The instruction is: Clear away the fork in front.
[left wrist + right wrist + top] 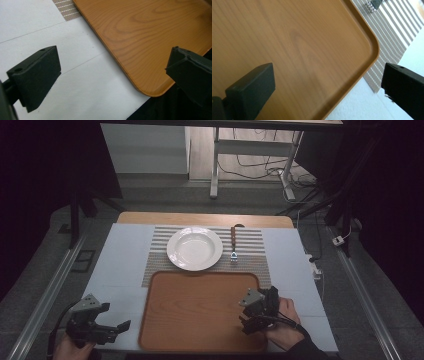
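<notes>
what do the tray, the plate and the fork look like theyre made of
Tray: wood or a wood-look laminate, with grain lines over an orange-brown, smooth, faintly shiny face; which of the two is unclear. Plate: probably glazed ceramic, plain white with a soft gloss on the rim. Fork: a brownish handle, perhaps wood, and a pale metallic-looking head; too small to be sure.

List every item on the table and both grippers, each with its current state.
plate: upright, empty, on the striped mat.
fork: lying flat on the mat, right of the plate.
tray: flat, empty.
left gripper: open, holding nothing.
right gripper: open, over the tray.
</notes>
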Demonstrator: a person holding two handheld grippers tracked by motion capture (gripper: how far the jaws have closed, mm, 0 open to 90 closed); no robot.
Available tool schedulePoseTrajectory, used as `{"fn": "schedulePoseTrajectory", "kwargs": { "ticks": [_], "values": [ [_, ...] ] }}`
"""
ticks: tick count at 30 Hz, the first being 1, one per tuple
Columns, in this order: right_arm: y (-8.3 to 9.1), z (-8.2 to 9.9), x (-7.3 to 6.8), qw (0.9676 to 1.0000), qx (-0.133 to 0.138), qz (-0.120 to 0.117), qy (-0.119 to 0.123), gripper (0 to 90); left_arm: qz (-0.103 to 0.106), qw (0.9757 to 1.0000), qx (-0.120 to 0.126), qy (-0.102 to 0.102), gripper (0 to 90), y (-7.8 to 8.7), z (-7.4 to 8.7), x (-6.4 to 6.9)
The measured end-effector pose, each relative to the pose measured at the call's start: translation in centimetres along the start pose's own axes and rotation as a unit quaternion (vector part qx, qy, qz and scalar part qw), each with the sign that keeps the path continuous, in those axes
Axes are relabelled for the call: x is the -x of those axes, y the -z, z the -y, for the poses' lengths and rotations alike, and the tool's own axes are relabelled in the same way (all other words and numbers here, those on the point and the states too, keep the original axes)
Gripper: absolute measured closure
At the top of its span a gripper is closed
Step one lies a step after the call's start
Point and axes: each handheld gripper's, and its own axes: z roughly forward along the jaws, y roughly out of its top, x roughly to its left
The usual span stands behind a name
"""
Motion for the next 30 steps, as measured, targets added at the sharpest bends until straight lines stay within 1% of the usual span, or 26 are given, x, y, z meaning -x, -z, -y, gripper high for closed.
{"fn": "schedulePoseTrajectory", "kwargs": {
  "ticks": [1, 4, 5, 6, 10, 12, 13, 15, 18, 21, 22, 25, 26, 29, 30],
  "values": [
    [-0.1, -0.2, 0.0, 0.9999, -0.004, 0.003, 0.016, 0.0, 0.000, 1.0000, 0.000, 0.000, 0.0, 0.0, 0.0, 0.0],
    [-0.4, -0.7, -0.3, 0.9991, -0.006, 0.015, 0.039, 0.0, 0.000, 1.0000, 0.000, 0.000, 0.0, 0.0, 0.0, 0.0],
    [-0.4, -0.7, -0.3, 0.9991, -0.006, 0.015, 0.039, 0.0, 0.000, 1.0000, 0.000, 0.000, 0.0, 0.0, 0.0, 0.0],
    [-0.7, -1.2, -0.4, 0.9982, -0.008, 0.024, 0.055, 0.0, 0.001, 1.0000, 0.000, 0.000, 0.0, 0.0, 0.0, 0.0],
    [-1.2, -2.0, -0.6, 0.9963, -0.011, 0.035, 0.078, 0.0, 0.001, 1.0000, 0.000, 0.000, 0.0, 0.0, 0.0, 0.0],
    [-1.5, -2.4, -0.6, 0.9945, -0.012, 0.039, 0.097, 0.0, 0.001, 1.0000, 0.000, 0.000, 0.0, 0.0, 0.0, 0.0],
    [-1.6, -2.6, -0.6, 0.9943, -0.015, 0.040, 0.098, 0.0, 0.001, 1.0000, -0.001, 0.000, 0.0, 0.0, 0.0, 0.0],
    [-1.9, -2.9, -0.6, 0.9923, -0.019, 0.048, 0.112, 0.0, 0.001, 1.0000, 0.000, 0.000, 0.0, 0.0, 0.0, 0.0],
    [-2.3, -3.5, -0.4, 0.9906, -0.024, 0.054, 0.124, 0.0, 0.001, 1.0000, -0.001, 0.000, 0.0, 0.0, 0.0, 0.0],
    [-2.7, -4.0, 0.0, 0.9872, -0.024, 0.063, 0.144, 0.0, 0.001, 1.0000, 0.000, 0.000, 0.0, 0.0, 0.0, 0.0],
    [-2.9, -4.2, 0.1, 0.9866, -0.024, 0.066, 0.147, 0.0, 0.001, 1.0000, 0.000, 0.001, 0.0, 0.0, 0.0, 0.0],
    [-3.4, -4.7, 0.4, 0.9857, -0.028, 0.066, 0.153, 0.1, 0.002, 1.0000, -0.001, 0.001, 0.0, 0.0, 0.0, -0.1],
    [-3.6, -4.8, 0.6, 0.9858, -0.029, 0.062, 0.153, 0.2, 0.003, 1.0000, 0.000, 0.002, 0.0, 0.0, 0.0, -0.1],
    [-4.1, -5.2, 1.1, 0.9839, -0.033, 0.073, 0.160, 0.2, 0.003, 1.0000, -0.001, 0.002, 0.0, 0.0, 0.0, -0.1],
    [-4.4, -5.3, 1.4, 0.9844, -0.030, 0.068, 0.160, 0.1, 0.003, 1.0000, -0.001, 0.003, 0.0, 0.0, 0.0, -0.1]
  ]
}}
